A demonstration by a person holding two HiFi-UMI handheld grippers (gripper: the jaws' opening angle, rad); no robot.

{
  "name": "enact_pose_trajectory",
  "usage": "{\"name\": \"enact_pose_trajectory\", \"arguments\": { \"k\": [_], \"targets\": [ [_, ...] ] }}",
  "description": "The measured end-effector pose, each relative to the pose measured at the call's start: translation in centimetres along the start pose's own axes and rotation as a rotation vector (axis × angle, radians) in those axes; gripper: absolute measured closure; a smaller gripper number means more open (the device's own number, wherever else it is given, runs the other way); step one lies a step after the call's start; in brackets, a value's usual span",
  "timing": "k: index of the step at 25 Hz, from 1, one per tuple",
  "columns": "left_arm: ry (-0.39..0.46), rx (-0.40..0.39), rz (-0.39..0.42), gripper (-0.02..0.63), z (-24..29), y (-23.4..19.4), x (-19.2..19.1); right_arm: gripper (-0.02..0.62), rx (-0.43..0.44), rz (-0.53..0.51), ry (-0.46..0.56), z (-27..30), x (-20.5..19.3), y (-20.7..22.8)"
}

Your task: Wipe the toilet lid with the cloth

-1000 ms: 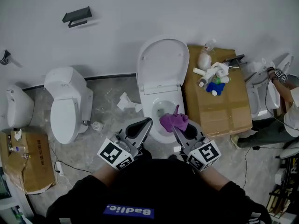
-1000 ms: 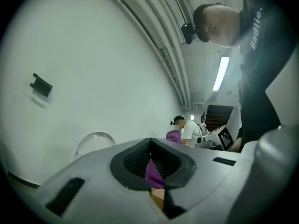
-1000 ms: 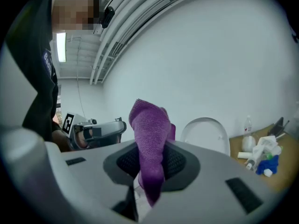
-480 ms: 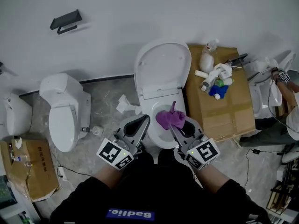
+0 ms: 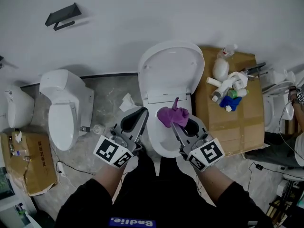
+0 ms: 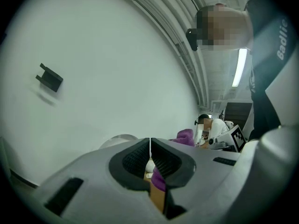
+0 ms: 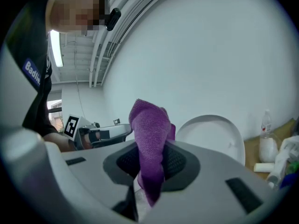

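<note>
Since a second ago both grippers have pushed forward, so the purple cloth has gone from the front rim of the bowl to hanging over the bowl close to the hinge, just short of the toilet lid, which stands open against the wall at 12 o'clock. Quick count: two grippers, one cloth, and one toilet being worked on. There's a second toilet with its lid down at 9 o'clock, plus a slice of another white fixture at the far left edge. There are two cardboard boxes. One box sits right beside the toilet at 3 o'clock with a cluster of bottles on it, too jumbled to count. The other box lies down at 8 o'clock. One black holder is on the wall at 10 o'clock. Both black-sleeved forearms come up from 6 o'clock, held roughly level, marker cubes toward the person. The left gripper angles toward 1 o'clock and the right gripper toward 11. The left one's jaws are pressed together with nothing in them. The right one is clamped on the cloth, which bunches up above its jaws and dangles a bit below.
</note>
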State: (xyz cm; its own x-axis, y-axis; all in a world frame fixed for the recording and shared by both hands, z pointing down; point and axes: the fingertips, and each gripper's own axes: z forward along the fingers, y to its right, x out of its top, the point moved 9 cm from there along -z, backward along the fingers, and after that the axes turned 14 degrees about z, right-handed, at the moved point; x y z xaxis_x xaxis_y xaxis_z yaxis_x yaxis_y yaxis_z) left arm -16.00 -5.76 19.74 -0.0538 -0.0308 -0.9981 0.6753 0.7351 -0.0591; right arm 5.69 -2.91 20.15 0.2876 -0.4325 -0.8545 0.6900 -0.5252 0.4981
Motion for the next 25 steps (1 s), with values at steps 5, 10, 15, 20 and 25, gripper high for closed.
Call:
{"name": "enact_pose_trajectory", "arguments": {
  "k": [5, 10, 15, 20, 25],
  "targets": [
    [-0.026, 0.015, -0.006, 0.588, 2.3, -3.5, -2.4, 0.505, -0.004, -0.018, -0.006, 3.3, 0.1, 2.7],
    [-0.051, 0.002, 0.000, 0.521, 4.5, -7.2, -4.7, 0.505, -0.012, -0.028, -0.023, 6.7, -0.8, 4.7],
    [-0.073, -0.015, 0.039, 0.489, 6.4, -10.4, -7.0, 0.505, -0.016, -0.042, -0.034, 9.6, -1.9, 6.8],
    [-0.080, -0.047, 0.097, 0.485, 8.9, -14.0, -8.4, 0.505, -0.047, -0.080, -0.003, 12.6, -1.6, 9.6],
    [-0.116, -0.104, 0.180, 0.462, 11.8, -17.2, -9.7, 0.505, -0.075, -0.108, 0.028, 15.5, -1.0, 12.4]
  ]
}}
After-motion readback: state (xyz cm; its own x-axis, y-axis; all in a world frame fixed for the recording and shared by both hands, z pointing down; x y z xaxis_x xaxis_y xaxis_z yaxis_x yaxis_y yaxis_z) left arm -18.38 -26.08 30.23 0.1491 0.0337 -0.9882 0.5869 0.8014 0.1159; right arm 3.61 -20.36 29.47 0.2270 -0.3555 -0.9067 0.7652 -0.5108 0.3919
